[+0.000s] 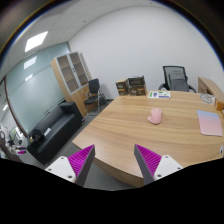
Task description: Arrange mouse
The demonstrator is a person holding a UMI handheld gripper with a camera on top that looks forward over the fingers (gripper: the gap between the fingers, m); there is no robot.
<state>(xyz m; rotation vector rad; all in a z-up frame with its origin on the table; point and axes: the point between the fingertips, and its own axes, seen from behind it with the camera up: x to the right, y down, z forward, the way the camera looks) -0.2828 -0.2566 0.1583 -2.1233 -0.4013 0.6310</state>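
Observation:
A small pink mouse (155, 116) lies on the long wooden table (120, 135), well beyond my fingers and a little to their right. To its right, a pink mouse mat (210, 122) lies flat near the table's far end. My gripper (114, 163) hangs above the table's near rounded end, open, with nothing between the purple pads (82, 157). Only bare wood and grey floor show in the gap.
A black office chair (177, 78) stands behind the table, another (95, 93) at the left. A black sofa (55, 129) lines the left wall beside a wooden cabinet (72, 72). Boxes (132, 86) and small items (160, 93) sit at the table's back.

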